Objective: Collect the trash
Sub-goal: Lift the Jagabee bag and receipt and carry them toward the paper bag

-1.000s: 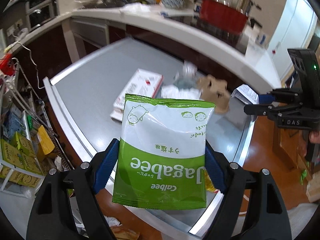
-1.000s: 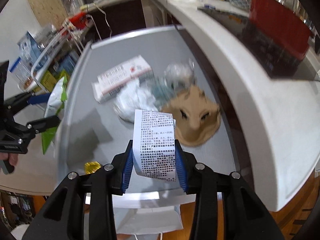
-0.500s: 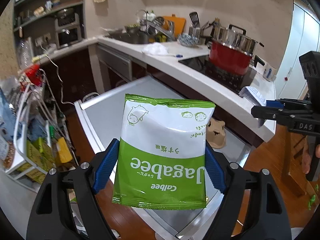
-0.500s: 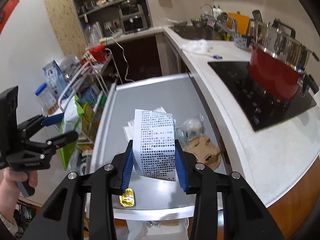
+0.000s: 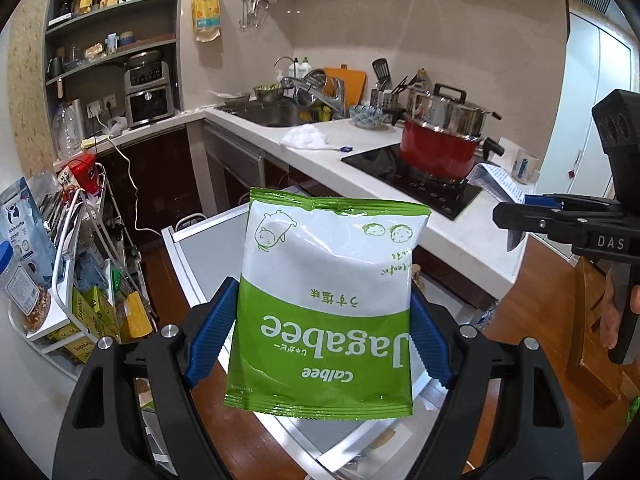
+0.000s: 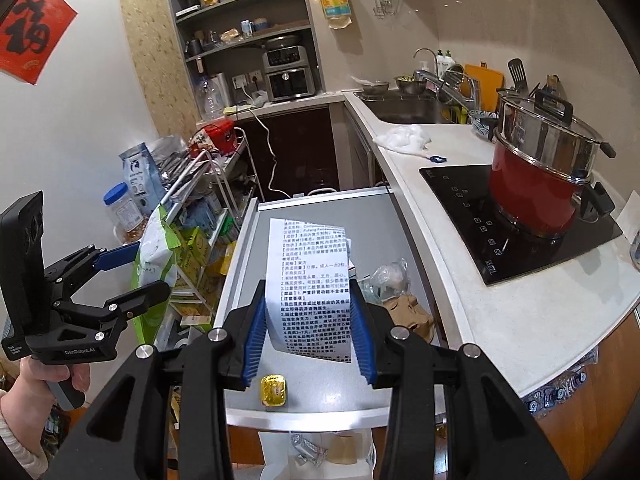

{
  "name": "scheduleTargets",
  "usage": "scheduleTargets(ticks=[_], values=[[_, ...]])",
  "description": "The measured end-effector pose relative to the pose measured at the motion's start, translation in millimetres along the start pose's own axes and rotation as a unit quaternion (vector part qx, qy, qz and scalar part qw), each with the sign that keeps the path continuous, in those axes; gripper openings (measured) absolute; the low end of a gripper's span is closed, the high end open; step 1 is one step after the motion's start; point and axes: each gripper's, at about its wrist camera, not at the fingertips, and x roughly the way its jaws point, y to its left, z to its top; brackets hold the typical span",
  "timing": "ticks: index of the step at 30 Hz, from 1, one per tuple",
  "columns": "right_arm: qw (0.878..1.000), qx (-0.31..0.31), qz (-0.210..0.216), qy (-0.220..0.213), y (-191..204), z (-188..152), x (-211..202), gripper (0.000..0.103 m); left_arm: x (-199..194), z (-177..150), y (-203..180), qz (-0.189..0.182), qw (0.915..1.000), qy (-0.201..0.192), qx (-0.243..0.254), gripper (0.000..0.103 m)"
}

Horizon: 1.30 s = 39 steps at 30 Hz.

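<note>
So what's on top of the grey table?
On the grey table lie a small gold packet, a crumpled brown bag and clear plastic wrap. The held printed paper covers whatever lies behind it.

Grey table (image 6: pixel 320 384), metal-edged, stands against the side of the white counter (image 6: pixel 520 320), floor visible around it. On the table, near edge: 1 small gold foil packet (image 6: pixel 273 389), lying flat, alone. Far right part, by the counter: brown crumpled paper bag (image 6: pixel 408 312), clear crumpled plastic (image 6: pixel 390 274) just behind it, touching or overlapping, can't tell which. More items behind are hidden. In the left wrist view only a bare strip of table (image 5: pixel 212 248) shows. White counter carries a black cooktop (image 6: pixel 520 232) with a red pot (image 6: pixel 528 196) on it, a white crumpled cloth (image 6: pixel 404 136), and a small blue item (image 6: pixel 438 159) just beside the cloth.
</note>
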Motion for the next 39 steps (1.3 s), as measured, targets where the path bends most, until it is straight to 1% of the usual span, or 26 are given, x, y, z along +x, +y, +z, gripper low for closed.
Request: scheduleTargets(ticks=[4, 9, 12, 15, 19, 21, 22, 24, 26, 28, 31, 33, 37, 39], values=[[1.0, -0.005, 0.014, -0.004, 2, -7, -19, 0.038, -15, -4, -13, -0.006, 1.0, -0.007, 0.0, 0.081], [1.0, -0.01, 0.029, 0.002, 1, -21, -36, 0.038, -31, -12, -29, -0.009, 0.9999, -0.01, 0.006, 0.081], [0.999, -0.013, 0.037, 0.018, 0, -36, -40, 0.038, -37, -22, -40, -0.012, 0.9998, -0.004, 0.012, 0.081], [0.998, -0.016, 0.043, 0.053, -2, -60, -35, 0.038, -37, -38, -53, -0.021, 0.9996, 0.016, 0.014, 0.081], [0.992, -0.01, 0.042, 0.12, -11, -102, -14, 0.038, -25, -71, -72, -0.033, 0.9972, 0.065, 0.017, 0.081], [0.987, 0.005, 0.048, 0.153, -17, -124, -2, 0.038, -18, -88, -80, -0.043, 0.9951, 0.088, 0.014, 0.081], [0.986, 0.008, 0.05, 0.161, -18, -131, 3, 0.038, -13, -98, -85, -0.045, 0.9935, 0.104, 0.011, 0.081], [0.98, 0.006, 0.044, 0.195, -20, -154, 18, 0.038, -4, -118, -91, -0.054, 0.9902, 0.129, 0.003, 0.081], [0.975, 0.015, 0.052, 0.217, -23, -172, 29, 0.038, 6, -137, -96, -0.058, 0.9864, 0.154, -0.003, 0.081], [0.969, 0.009, 0.044, 0.243, -25, -191, 47, 0.038, 22, -157, -100, -0.06, 0.9814, 0.182, -0.005, 0.081], [0.961, 0.019, 0.046, 0.273, -30, -213, 73, 0.038, 49, -184, -105, -0.053, 0.9744, 0.218, -0.004, 0.081], [0.957, 0.023, 0.041, 0.286, -33, -222, 89, 0.038, 65, -201, -107, -0.049, 0.9708, 0.235, -0.003, 0.081], [0.952, 0.033, 0.04, 0.303, -37, -236, 114, 0.038, 93, -215, -109, -0.045, 0.9641, 0.262, -0.007, 0.081], [0.947, 0.042, 0.042, 0.316, -40, -239, 123, 0.04, 103, -219, -109, -0.041, 0.9612, 0.273, -0.004, 0.081]])
